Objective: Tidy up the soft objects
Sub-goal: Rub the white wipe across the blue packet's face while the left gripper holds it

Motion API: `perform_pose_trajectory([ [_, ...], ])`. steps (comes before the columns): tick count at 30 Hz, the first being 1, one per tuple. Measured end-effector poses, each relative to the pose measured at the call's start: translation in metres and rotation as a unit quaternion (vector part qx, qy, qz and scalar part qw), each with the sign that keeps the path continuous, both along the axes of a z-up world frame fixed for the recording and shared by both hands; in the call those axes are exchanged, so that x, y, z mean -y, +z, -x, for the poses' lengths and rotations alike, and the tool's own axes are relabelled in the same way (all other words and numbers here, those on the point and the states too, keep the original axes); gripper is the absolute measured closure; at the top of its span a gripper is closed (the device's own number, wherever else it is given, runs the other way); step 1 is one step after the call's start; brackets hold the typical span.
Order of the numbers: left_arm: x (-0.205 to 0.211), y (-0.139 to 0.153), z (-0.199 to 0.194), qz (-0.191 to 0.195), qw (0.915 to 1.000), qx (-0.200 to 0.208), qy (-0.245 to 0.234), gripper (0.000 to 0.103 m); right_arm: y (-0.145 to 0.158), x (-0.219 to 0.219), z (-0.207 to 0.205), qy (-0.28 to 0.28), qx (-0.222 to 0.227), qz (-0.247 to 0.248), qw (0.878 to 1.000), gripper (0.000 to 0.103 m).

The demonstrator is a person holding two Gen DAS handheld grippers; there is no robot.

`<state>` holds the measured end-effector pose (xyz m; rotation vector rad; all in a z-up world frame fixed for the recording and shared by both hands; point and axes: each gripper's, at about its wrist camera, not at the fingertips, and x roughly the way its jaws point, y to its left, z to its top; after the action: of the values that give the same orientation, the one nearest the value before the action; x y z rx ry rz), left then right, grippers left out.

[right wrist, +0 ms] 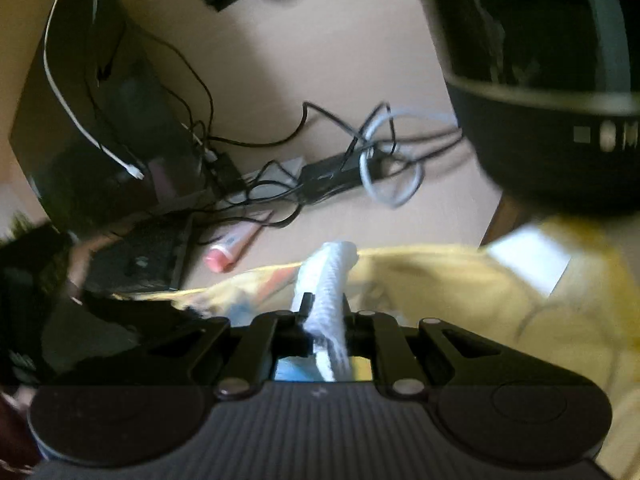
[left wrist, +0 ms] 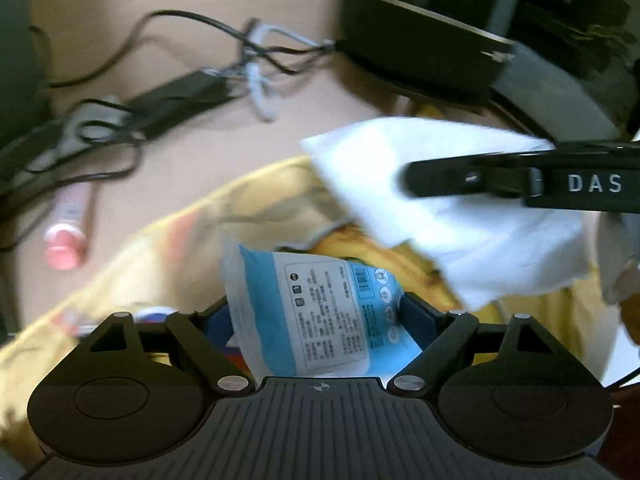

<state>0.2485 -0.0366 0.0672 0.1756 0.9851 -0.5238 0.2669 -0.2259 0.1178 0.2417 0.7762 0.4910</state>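
Note:
My left gripper (left wrist: 316, 316) is shut on a blue and white soft packet (left wrist: 280, 292) with a printed label, its blue pads pressing both sides. The packet hangs over the mouth of a yellow bag (left wrist: 224, 200). From the right, my right gripper (left wrist: 412, 178) reaches in, shut on a white tissue (left wrist: 472, 236) that hangs above the bag. In the right wrist view the right gripper (right wrist: 326, 308) pinches the same white tissue (right wrist: 332, 272), which stands up between the jaws. The yellow bag (right wrist: 460, 288) spreads below and to the right.
A pink tube (left wrist: 66, 236) (right wrist: 224, 256) lies on the beige table left of the bag. Tangled black and white cables (left wrist: 248, 60) (right wrist: 360, 160) and a black power adapter (left wrist: 180, 96) lie behind. A dark rounded object (right wrist: 540, 120) looms at the upper right.

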Motion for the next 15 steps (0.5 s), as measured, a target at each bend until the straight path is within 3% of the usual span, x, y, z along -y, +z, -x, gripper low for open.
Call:
perform_pose_trajectory([
  [3,-0.01,0.008,0.012,-0.014,0.9999,0.007,-0.006,0.009,0.001,0.002,-0.003,0.023,-0.018,-0.023,0.999,0.091],
  [4,-0.012,0.009,0.017,-0.017,0.9998,0.005,-0.01,0.008,0.0,0.003,-0.004,0.039,-0.035,-0.051,0.997,0.091],
  [8,-0.01,-0.009,0.03,-0.034,0.9985,-0.021,-0.036,0.006,-0.018,-0.012,-0.01,0.103,-0.118,-0.147,0.977,0.091],
  [12,0.001,-0.015,0.034,-0.053,0.9972,-0.016,-0.05,0.006,-0.03,-0.036,-0.004,0.127,-0.13,-0.076,0.98,0.09],
  [15,0.002,-0.015,0.033,-0.046,0.9975,-0.017,-0.05,0.006,-0.035,-0.023,0.002,0.126,-0.141,-0.066,0.98,0.09],
])
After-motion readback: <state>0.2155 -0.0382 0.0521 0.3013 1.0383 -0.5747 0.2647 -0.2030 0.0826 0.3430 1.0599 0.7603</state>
